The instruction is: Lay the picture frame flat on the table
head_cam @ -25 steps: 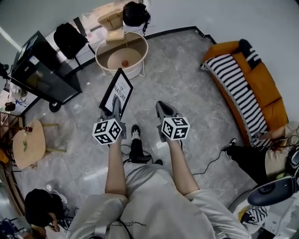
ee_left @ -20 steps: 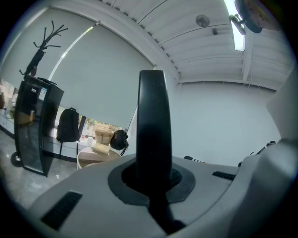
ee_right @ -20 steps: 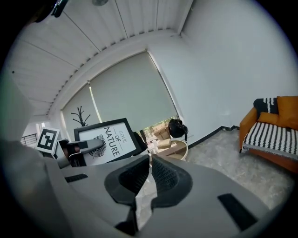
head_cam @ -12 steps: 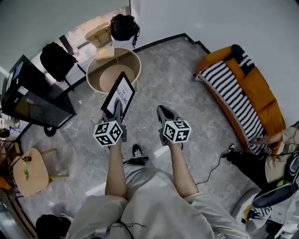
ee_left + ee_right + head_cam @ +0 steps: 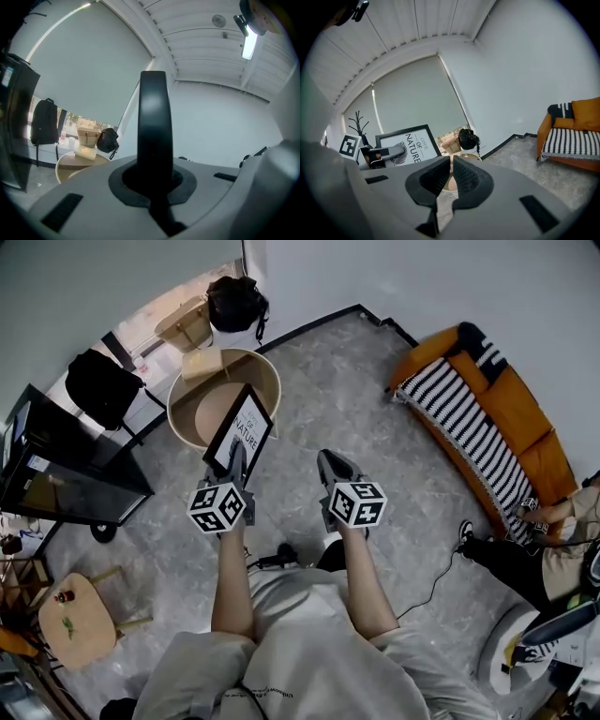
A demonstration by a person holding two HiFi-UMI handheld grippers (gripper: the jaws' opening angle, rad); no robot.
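Observation:
A black picture frame [image 5: 241,430] with a white print reading "NATURE" is held upright, tilted a little, its lower edge clamped in my left gripper [image 5: 233,459]. In the left gripper view the frame shows edge-on as a dark bar [image 5: 153,136] between the jaws. The right gripper view shows its printed face [image 5: 405,143] with the left gripper [image 5: 377,153] on it. The round wooden table [image 5: 274,379] with a raised rim lies just beyond the frame. My right gripper [image 5: 328,461] is shut with nothing in it, level with the left and clear of the frame.
A tan box [image 5: 203,362] lies on the round table's far side. An orange sofa [image 5: 525,418] with a striped blanket stands at right, a black cabinet [image 5: 56,474] at left, a small wooden side table [image 5: 70,620] lower left. A cable [image 5: 436,582] trails on the floor.
Both grippers have travelled forward across the floor with the frame still held. The round table has come nearer and its rim now lies right behind the frame. The grips are unchanged.

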